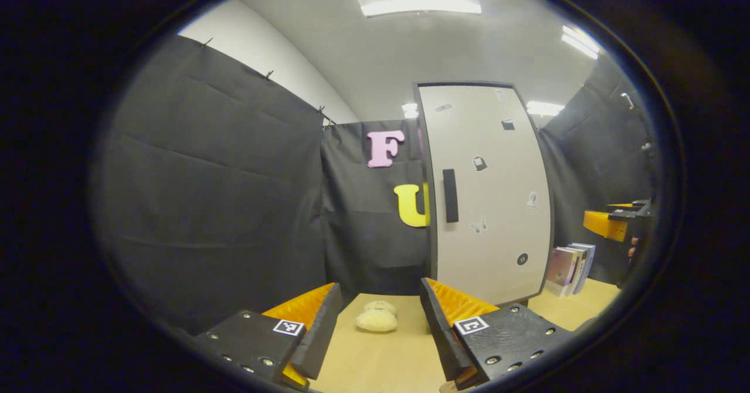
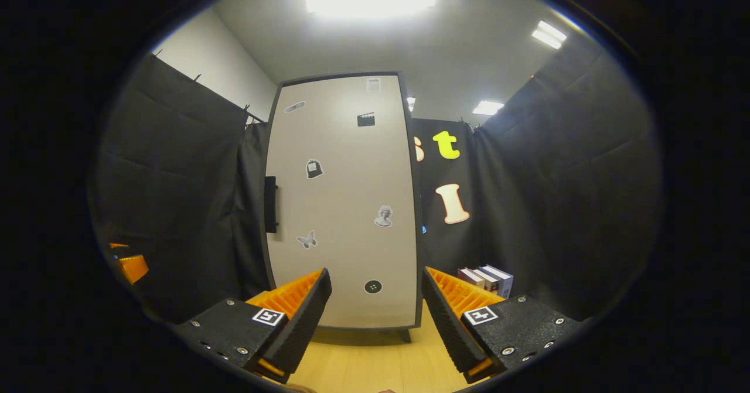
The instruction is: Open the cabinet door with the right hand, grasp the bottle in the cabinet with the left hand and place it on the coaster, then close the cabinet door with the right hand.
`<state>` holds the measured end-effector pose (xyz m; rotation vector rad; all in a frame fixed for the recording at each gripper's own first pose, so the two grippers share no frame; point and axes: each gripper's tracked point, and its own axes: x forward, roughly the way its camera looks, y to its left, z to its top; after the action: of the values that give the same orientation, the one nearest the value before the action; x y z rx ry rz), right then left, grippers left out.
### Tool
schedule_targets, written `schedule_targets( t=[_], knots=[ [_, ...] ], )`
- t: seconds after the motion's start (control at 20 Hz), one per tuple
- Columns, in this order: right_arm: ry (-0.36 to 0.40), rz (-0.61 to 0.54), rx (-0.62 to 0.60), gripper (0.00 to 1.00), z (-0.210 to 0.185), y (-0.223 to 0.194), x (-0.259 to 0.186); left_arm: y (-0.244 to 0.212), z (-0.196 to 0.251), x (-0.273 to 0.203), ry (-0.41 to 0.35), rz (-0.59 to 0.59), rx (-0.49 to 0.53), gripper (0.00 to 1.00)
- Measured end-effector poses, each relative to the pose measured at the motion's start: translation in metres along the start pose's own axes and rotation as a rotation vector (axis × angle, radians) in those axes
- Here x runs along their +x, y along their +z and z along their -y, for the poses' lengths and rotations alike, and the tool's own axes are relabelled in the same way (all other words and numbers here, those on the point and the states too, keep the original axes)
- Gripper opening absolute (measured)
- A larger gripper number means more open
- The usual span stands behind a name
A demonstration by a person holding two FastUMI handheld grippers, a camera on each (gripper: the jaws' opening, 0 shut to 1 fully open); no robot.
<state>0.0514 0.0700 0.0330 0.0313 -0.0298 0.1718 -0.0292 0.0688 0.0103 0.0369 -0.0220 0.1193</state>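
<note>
Right gripper view showed our right gripper [image 2: 375, 317] facing the cabinet door [image 2: 343, 200], fingers spread wide with nothing between them, well apart from the door. We judged that pose as a line-up for the dark handle [image 2: 270, 204] on the door's left edge, since opening came first. The door was shut, so the bottle sat hidden behind it. In the left gripper view, our left gripper [image 1: 379, 328] hung released over the tabletop [image 1: 381, 364], probably waiting its turn. A pale round pad [image 1: 377, 318] lay beyond its fingers; perhaps the coaster, though we could not tell. Books [image 1: 569, 269] stood beside the cabinet.
</note>
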Motion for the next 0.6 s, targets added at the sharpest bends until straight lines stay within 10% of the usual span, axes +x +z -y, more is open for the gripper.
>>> schedule_targets(
  t=[0.6],
  knots=[
    [0.2, 0.025, 0.041, 0.94, -0.12, 0.04, 0.101, -0.01, -0.097, -0.028, 0.187, -0.03, 0.041, 0.77]
  ],
)
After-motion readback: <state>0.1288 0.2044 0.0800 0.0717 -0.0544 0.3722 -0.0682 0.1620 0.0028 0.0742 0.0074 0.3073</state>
